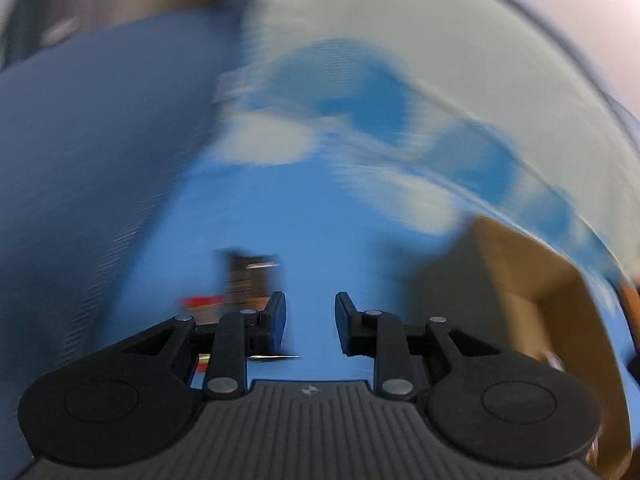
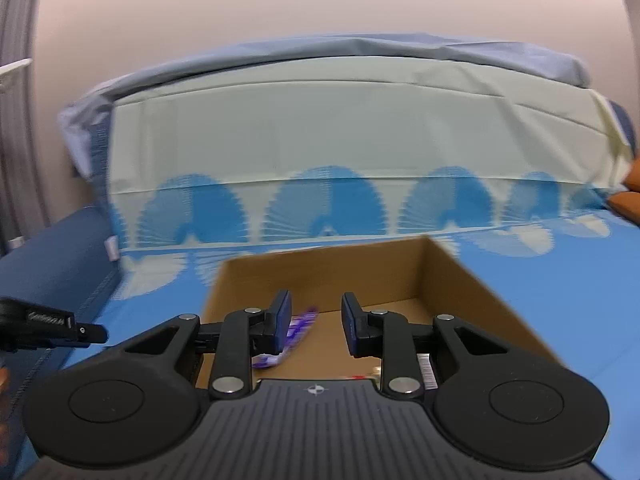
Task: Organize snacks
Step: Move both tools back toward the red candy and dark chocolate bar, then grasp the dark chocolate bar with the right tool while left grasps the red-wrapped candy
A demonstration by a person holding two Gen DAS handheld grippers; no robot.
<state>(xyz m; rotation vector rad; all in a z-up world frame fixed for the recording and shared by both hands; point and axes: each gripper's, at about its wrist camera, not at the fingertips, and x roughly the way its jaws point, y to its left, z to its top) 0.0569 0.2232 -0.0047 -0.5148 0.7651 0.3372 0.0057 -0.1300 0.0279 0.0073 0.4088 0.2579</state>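
- Bed sheet (image 2: pixel 560 300): blue with pale leaf print, covering the whole work surface.
- Cardboard box (image 2: pixel 472 280): open-topped, on the sheet, directly under the right gripper (image 2: pixel 316 322).
- Right gripper: jaws parted, nothing between them.
- Left gripper (image 1: pixel 310 322): jaws parted, empty, above bare sheet left of the box.
- Purple snack packet (image 2: pixel 298 330): inside the box, near left.
- Dark snack packet (image 1: pixel 250 276): blurred, on the sheet, beyond the left finger.

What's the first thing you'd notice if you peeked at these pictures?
The open brown cardboard box on the bright blue sheet, right ahead of the right gripper. A purple snack wrapper lies inside it. Behind the box rises a pale cover with big blue fan shapes.
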